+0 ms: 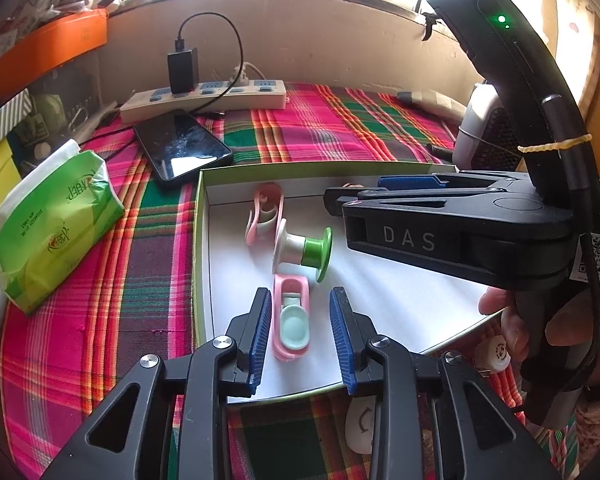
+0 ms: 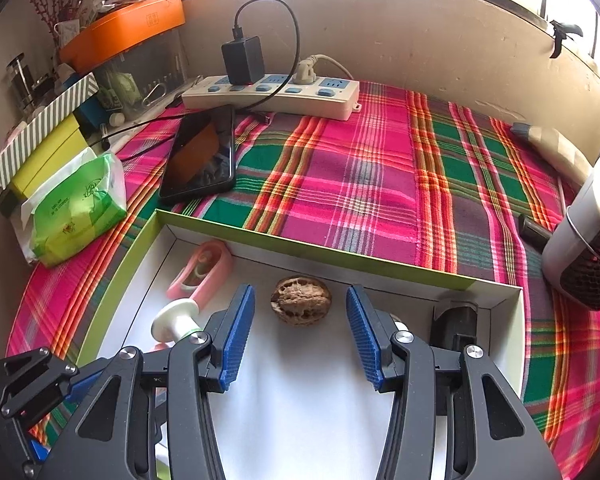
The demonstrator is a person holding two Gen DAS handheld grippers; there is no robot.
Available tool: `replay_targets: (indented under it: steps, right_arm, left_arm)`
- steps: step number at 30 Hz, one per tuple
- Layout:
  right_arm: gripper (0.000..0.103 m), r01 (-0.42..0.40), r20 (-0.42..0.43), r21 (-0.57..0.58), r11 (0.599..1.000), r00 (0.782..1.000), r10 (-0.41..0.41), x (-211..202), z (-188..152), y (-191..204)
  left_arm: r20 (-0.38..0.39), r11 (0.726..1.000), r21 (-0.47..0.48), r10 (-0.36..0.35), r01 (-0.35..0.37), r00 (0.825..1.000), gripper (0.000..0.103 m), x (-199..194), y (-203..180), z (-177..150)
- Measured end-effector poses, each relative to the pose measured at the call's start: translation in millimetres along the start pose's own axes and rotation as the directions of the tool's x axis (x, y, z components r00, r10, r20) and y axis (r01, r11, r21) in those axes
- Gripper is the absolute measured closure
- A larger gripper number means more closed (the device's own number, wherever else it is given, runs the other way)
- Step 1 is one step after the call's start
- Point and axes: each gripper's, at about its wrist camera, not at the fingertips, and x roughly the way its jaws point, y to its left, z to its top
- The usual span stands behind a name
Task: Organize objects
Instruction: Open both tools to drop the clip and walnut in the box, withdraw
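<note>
A shallow white box with a green rim [image 1: 199, 240] [image 2: 340, 256] lies on the plaid cloth. Inside it, a pink clip with a mint pad [image 1: 291, 320] lies between the blue pads of my left gripper [image 1: 300, 294], which is open and clear of it on both sides. Farther in are a white-and-green spool [image 1: 304, 248] [image 2: 176, 322] and another pink clip [image 1: 265, 212] [image 2: 204, 276]. My right gripper [image 2: 300, 296] [image 1: 354, 192] stands open over the box, a walnut [image 2: 301, 306] on the floor between its fingers, untouched.
A black object [image 2: 454, 320] stands in the box's right corner. Beyond the box lie a phone [image 1: 184, 148], a power strip [image 1: 204, 98] and a green tissue pack [image 1: 56, 216]. A white appliance [image 2: 588, 240] stands at the right. A hand [image 1: 512, 320] holds the right gripper.
</note>
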Motion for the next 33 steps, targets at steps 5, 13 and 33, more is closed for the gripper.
replay_targets:
  steps: [5,13,33]
  right_arm:
    - [0.054,-0.008,0.02,0.013,1.0,1.0,0.008,-12,-4,0]
    - [0.054,-0.002,0.056,0.035,0.999,0.998,0.0,-36,-14,-1]
    - [0.054,0.056,0.135,0.094,0.994,0.989,-0.069,-92,-74,-10]
  left_arm:
    - [0.012,1.0,0.003,0.001,-0.001,1.0,0.075,-8,-2,-1]
    - [0.036,1.0,0.003,0.007,-0.007,0.999,0.075,-25,-6,-9]
    - [0.066,1.0,0.025,-0.007,0.005,0.998,0.075,-61,-19,-41]
